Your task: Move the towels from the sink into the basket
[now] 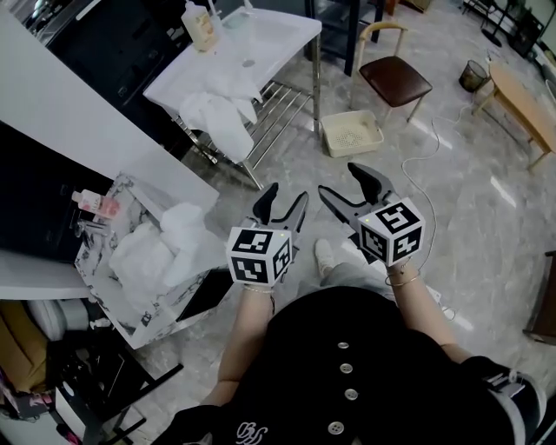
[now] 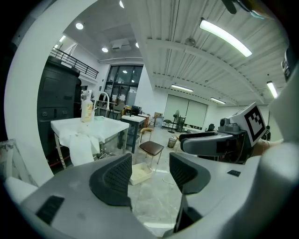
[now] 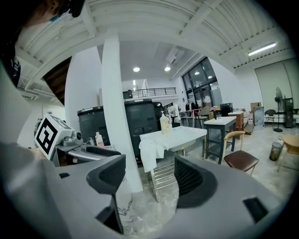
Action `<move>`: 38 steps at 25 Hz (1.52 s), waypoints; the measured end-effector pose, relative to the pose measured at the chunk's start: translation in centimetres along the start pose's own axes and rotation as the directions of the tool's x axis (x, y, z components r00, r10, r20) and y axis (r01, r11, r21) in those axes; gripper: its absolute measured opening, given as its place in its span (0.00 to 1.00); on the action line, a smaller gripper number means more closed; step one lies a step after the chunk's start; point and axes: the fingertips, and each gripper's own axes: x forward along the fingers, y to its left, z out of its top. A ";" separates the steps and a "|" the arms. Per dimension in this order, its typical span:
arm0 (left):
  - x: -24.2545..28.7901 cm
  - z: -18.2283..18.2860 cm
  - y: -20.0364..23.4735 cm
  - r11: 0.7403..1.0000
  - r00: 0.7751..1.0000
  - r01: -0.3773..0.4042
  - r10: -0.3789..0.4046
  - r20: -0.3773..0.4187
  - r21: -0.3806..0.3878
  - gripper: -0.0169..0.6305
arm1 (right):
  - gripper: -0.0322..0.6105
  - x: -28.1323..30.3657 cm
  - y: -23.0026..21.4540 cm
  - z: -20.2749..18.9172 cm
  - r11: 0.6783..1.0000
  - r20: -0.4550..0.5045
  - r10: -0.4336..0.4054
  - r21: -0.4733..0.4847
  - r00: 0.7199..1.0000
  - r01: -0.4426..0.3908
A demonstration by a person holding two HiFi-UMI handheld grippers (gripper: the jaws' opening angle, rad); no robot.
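Observation:
A white sink stands ahead on a metal frame. A white towel hangs over its near rim, also visible in the left gripper view and the right gripper view. The marbled basket sits low at my left with white towels piled inside. My left gripper and right gripper float side by side above the floor, both open and empty, well short of the sink. Nothing lies between the left gripper jaws or the right gripper jaws.
A soap bottle stands on the sink's left corner. A beige tray lies on the floor beside a brown chair. A white pillar rises between basket and sink. A wooden bench is at far right.

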 end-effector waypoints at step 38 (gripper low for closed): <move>15.3 7.5 11.2 0.988 0.991 -0.131 0.131 -0.009 -0.082 0.38 | 0.51 14.3 -13.3 4.7 0.992 -0.040 0.124 0.007 0.991 -0.124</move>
